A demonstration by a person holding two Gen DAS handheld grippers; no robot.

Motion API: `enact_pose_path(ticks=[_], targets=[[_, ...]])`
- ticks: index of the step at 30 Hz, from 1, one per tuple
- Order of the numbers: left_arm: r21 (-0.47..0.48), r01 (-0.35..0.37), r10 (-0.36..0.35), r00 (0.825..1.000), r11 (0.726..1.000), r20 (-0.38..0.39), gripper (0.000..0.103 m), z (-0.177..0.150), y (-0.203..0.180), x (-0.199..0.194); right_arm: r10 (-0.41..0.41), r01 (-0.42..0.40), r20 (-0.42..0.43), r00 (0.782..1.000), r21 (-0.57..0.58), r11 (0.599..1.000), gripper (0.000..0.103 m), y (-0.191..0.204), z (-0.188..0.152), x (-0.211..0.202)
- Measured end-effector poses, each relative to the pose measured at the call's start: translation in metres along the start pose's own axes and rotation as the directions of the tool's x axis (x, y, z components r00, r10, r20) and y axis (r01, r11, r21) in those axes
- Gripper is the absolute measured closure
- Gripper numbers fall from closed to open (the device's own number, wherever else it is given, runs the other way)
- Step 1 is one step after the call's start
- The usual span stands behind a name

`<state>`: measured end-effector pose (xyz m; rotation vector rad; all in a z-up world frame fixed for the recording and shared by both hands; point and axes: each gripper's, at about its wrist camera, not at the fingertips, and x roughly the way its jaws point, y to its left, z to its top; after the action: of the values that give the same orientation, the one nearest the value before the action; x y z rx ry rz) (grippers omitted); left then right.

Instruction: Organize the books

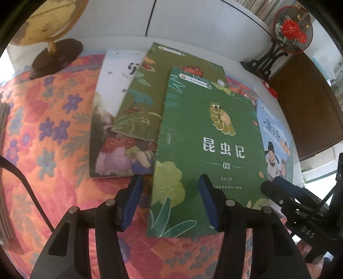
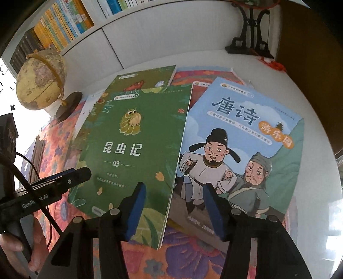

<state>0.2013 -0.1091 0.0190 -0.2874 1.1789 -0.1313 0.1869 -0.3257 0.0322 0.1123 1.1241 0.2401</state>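
Observation:
Several thin books lie overlapping on a floral cloth [image 1: 42, 128]. On top is a green book [image 1: 210, 133] [image 2: 137, 133] with an insect and "03" on its cover. To its right lies a blue book [image 1: 274, 137] [image 2: 246, 133] showing two cartoon men. Partly covered behind them are an olive book [image 1: 145, 96] and a white picture book [image 1: 111, 103]. My left gripper [image 1: 170, 180] is open, its fingers straddling the green book's near left edge. My right gripper [image 2: 174, 186] is open too, straddling the seam between the green and blue books.
A globe [image 1: 49, 19] [image 2: 40, 79] stands at the back left. A round red-flower fan on a black stand [image 1: 291, 30] is at the back right. A filled bookshelf [image 2: 64, 21] rises behind. A hand [image 2: 12, 242] holds the left gripper's handle.

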Motion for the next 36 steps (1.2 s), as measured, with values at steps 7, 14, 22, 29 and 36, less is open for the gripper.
enact_pose_path(ticks=[7, 14, 22, 29, 36], targets=[[0.012, 0.043, -0.043, 0.999, 0.999, -0.003, 0.052, -0.003, -0.008, 0.003, 0.050, -0.050, 0.005, 0.999, -0.052, 0.997, 0.060, 0.009, -0.001, 0.002], [0.016, 0.279, -0.279, 0.957, 0.960, 0.075, 0.053, -0.010, -0.023, -0.047, 0.094, -0.093, 0.008, 0.996, -0.018, 0.995, 0.061, -0.006, -0.005, -0.002], [0.018, 0.248, -0.248, 0.964, 0.969, 0.100, 0.070, -0.007, -0.036, -0.038, 0.300, -0.300, 0.029, 0.953, 0.200, 0.933, 0.060, -0.049, -0.006, -0.002], [-0.056, 0.278, -0.276, 0.961, 0.959, 0.033, 0.085, -0.009, -0.031, -0.008, 0.290, -0.291, 0.030, 0.956, 0.178, 0.940, 0.059, -0.042, -0.008, -0.003], [-0.248, 0.530, -0.536, 0.843, 0.811, 0.051, 0.090, 0.003, -0.016, -0.012, 0.434, -0.417, 0.008, 0.901, 0.294, 0.860, 0.035, -0.062, -0.006, 0.000]])
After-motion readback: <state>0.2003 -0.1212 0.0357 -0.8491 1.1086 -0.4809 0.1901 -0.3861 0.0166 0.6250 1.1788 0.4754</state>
